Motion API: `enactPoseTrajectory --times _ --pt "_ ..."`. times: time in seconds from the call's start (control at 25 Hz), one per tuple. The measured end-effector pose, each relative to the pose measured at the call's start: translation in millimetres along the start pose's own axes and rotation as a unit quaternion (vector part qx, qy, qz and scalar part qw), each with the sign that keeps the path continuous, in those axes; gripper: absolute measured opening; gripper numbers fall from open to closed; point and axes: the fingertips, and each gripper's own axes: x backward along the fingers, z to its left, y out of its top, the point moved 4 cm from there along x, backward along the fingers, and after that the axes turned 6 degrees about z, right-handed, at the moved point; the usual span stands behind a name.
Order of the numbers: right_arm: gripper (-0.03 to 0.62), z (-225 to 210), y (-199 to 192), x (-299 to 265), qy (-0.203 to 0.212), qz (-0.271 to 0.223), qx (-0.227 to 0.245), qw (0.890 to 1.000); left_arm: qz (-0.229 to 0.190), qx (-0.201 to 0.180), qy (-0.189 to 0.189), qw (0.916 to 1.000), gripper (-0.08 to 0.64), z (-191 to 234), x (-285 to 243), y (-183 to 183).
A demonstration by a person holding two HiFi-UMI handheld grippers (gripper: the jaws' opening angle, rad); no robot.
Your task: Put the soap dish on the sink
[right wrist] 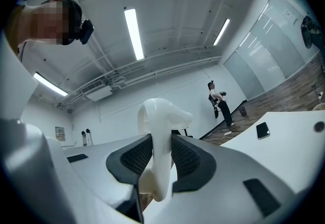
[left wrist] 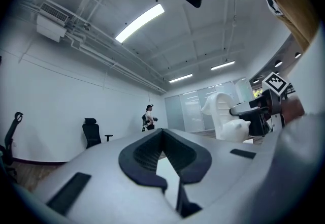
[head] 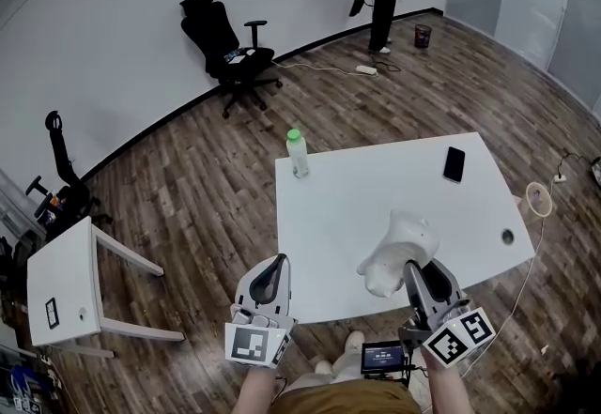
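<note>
The white worktop [head: 376, 187] fills the middle of the head view, standing on a dark wood floor [head: 188, 187]. Over its near edge is the soap dish [head: 399, 248], a plain, glossy white moulded piece with smooth, rounded contours. It is broad and lobed at the far end and narrows towards the end that is gripped. The right hand-held gripper [head: 413, 271] has both jaws closed against the sides of its narrow part, and the wider lobe stands up beyond the jaw tips. Whether the dish touches the worktop cannot be told. The left hand-held gripper [left wrist: 163, 134] is off the worktop's near left corner, its jaws drawn together with nothing between them. Farther back on the worktop stand a green-capped bottle [head: 298, 154] and a dark phone [head: 454, 163], well apart.
</note>
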Motion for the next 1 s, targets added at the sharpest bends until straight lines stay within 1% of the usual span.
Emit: enactPoseTrajectory --times 0.16,0.44,1.0 --pt "0.124 -18.8 7.3 -8.6 -0.002 0.005 0.000 1.000 0.004 -0.003 0.001 1.0000 0.008 -3.5 -20.6 3.0" --pt "0.124 -40.7 10.7 -11.7 -0.012 0.011 -0.005 1.000 0.010 -0.001 0.001 0.9999 0.007 -6.3 -40.0 1.0" --pt "0.124 -50.5 13.6 -62.9 -0.025 0.011 -0.012 1.000 0.006 -0.005 -0.021 0.9998 0.007 25.6 -87.4 4.7"
